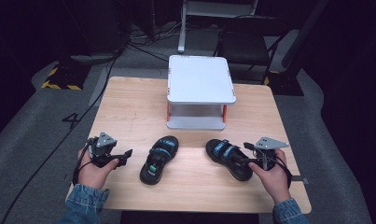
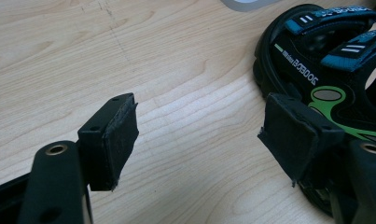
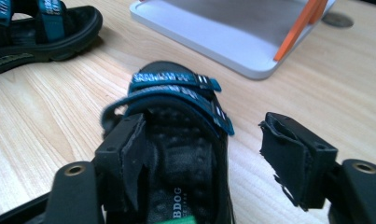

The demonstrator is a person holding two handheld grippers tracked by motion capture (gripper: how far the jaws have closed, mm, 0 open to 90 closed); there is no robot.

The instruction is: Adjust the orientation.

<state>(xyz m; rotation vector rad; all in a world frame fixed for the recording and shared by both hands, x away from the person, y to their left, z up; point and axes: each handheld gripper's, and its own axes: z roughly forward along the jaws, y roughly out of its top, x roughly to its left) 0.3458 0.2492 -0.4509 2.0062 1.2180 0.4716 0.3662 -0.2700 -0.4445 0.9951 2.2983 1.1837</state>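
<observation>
the right gripper [image 1: 247, 151] sits over the heel end of the right sandal [image 1: 227, 158], at the near right of the table [image 1: 129, 98]. in the right gripper view its jaws stand apart and straddle one side wall of that sandal [image 3: 185, 140]: the left pad is over the footbed, the right pad hangs outside over bare wood. neither pad looks pressed on yet, so nothing is held.

the step in hand looks like taking hold of this sandal by its side edge. to do it well, sink the gripper a little so the pads meet the thick sole wall and not only the soft footbed lip, then close squarely across it, behind the blue straps [image 3: 176, 88] so they don't get pinched. grip near the heel and the toe may droop, so lift slowly.

the left gripper [image 1: 122, 155] rests at the near left, jaws wide apart and empty, with the left sandal [image 1: 158, 160] just to its right; in the left gripper view that sandal [image 2: 325, 60] lies beside the right-hand pad.

the white two-level shelf [image 1: 200, 79] stands at the far middle, well apart from both sandals, and looks the likely place for them.
</observation>
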